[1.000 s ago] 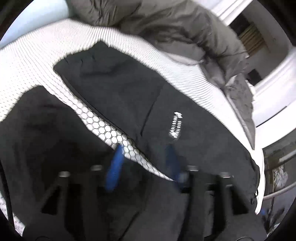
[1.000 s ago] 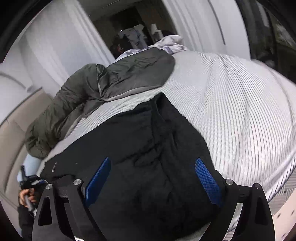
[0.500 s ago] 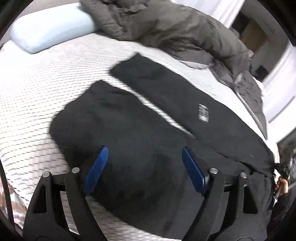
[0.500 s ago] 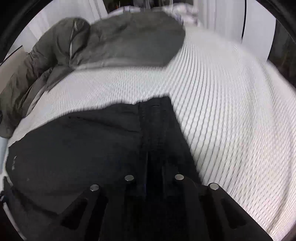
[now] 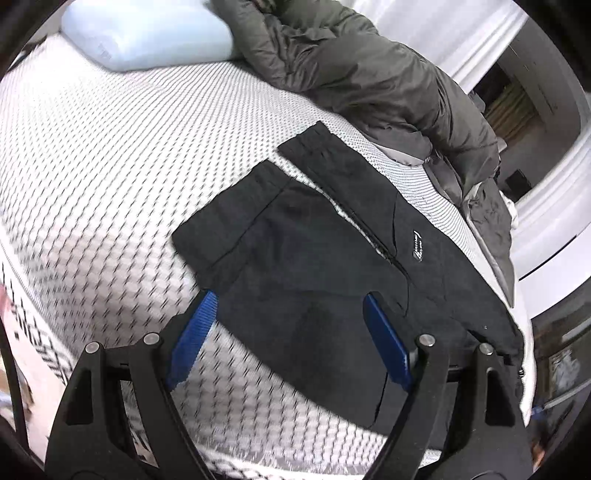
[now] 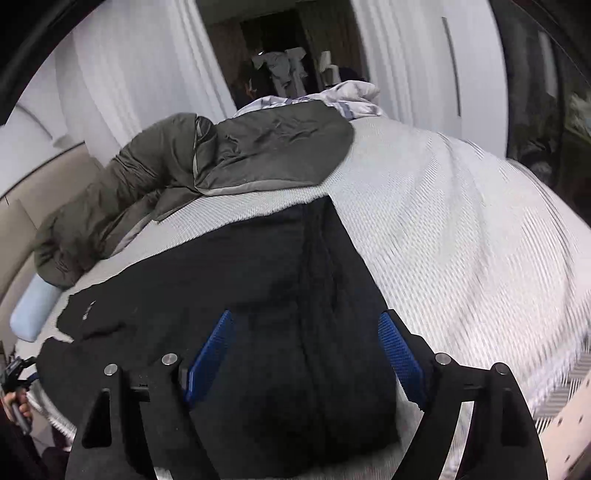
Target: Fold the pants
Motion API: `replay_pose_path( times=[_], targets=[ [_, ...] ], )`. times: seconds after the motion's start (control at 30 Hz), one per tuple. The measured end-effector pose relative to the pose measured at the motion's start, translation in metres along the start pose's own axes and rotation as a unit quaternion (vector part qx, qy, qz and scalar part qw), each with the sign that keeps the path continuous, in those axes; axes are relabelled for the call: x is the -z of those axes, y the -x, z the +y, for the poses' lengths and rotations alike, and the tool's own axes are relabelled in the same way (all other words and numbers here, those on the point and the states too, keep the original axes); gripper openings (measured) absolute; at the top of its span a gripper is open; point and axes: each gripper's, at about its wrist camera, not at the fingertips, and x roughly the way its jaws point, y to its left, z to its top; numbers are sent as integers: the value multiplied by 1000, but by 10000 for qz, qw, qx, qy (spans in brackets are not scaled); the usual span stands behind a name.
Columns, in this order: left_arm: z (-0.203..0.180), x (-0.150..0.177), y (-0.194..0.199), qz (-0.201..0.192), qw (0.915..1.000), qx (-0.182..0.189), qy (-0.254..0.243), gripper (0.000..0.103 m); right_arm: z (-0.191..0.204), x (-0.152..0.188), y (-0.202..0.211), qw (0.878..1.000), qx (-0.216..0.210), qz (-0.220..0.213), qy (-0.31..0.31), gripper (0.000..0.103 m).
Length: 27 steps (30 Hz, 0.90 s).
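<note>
- The black pants (image 5: 317, 266) lie flat on the white bed (image 5: 110, 155), near its edge.
- A small white logo (image 5: 417, 251) sits on one leg. Its words are too tiny to read.
- The left tool (image 5: 291, 339) is spread wide over a leg end and pinches nothing.
- The right tool (image 6: 306, 354) has just been opening. Its blue pads stand apart over the pants, not pressing them.
- A gray-green blanket (image 5: 369, 74) and a pale blue pillow (image 5: 147, 33) lie at the far side.
</note>
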Motion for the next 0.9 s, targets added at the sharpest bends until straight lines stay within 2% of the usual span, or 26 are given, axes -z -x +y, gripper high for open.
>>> replay_pose_path(
  times=[0.07,0.17,0.23,0.3,0.33,0.37,0.4,0.43,0.5,0.6,0.67,0.7,0.73,0.83,0.9],
  targets=[
    [9,3,3,22,9999,68,147,80,-8,26,19,9997,20,-30,-244,83],
    [14,7,-5,300,9993,122,193,78,-16,55,32,9991,-5,16,-433,83],
    [15,6,-5,208,9990,335,226,73,-20,70,35,9984,-40,92,-548,83],
    [16,0,-13,186,9979,513,340,52,-27,83,36,9973,-108,187,-705,83],
    [16,-5,-19,189,9977,520,392,47,-31,90,37,9967,-123,246,-769,83],
    [15,-8,-24,167,9979,483,388,33,-33,93,33,9960,-120,295,-836,83],
    [14,-11,-29,144,9985,385,373,12,-35,95,31,9950,-170,337,-924,83],
    [15,-13,-33,114,9986,313,403,6,-36,98,25,9934,-306,381,-1038,83],
    [16,-16,-39,81,9980,378,501,1,-40,101,17,9897,-534,397,-1268,83],
    [16,-17,-37,-49,9977,413,530,0,-40,98,-6,9857,-515,569,-1497,62],
    [16,-18,-31,-132,9976,416,534,0,-41,98,-16,9841,-416,553,-1638,36],
    [17,-18,-26,-170,9976,393,550,0,-42,98,-17,9836,-373,510,-1691,31],
    [19,-16,-21,-198,9975,371,559,0,-42,99,-15,9828,-446,494,-1720,17],
    [25,-6,-8,-238,9987,222,380,0,-36,105,13,9871,-317,266,-1544,14],
    [32,-1,-8,-139,9989,246,377,0,-38,116,23,9867,-413,326,-1535,14]
  ],
)
